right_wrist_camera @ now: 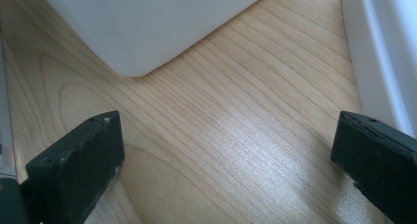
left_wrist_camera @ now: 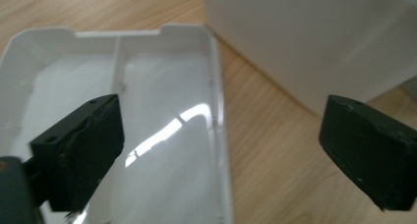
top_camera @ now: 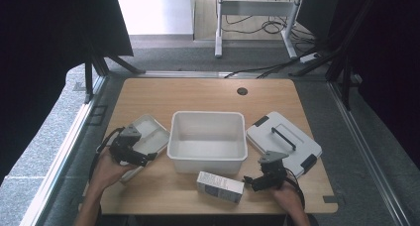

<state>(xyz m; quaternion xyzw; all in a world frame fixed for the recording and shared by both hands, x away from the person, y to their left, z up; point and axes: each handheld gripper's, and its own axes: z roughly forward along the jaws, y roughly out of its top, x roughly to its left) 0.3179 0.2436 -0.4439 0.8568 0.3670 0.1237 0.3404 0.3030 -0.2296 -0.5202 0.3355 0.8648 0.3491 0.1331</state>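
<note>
At lower left, the left hand-held gripper point(top_camera: 147, 159), jaws wide and empty, hides part of the divided tray point(top_camera: 148, 132); the right hand-held gripper point(top_camera: 247, 181) gapes too.

Both hand-held grippers point(top_camera: 148, 159) point(top_camera: 246, 180) wide open

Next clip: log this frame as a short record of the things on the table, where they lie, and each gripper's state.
table: wooden
bin: white, open, empty, at centre
tray: white, two compartments, left of the bin
lid: white, black handle, right of the bin
box: lying in front of the bin
left gripper: open, over the tray, nothing between the jaws
right gripper: open, over bare table
</note>
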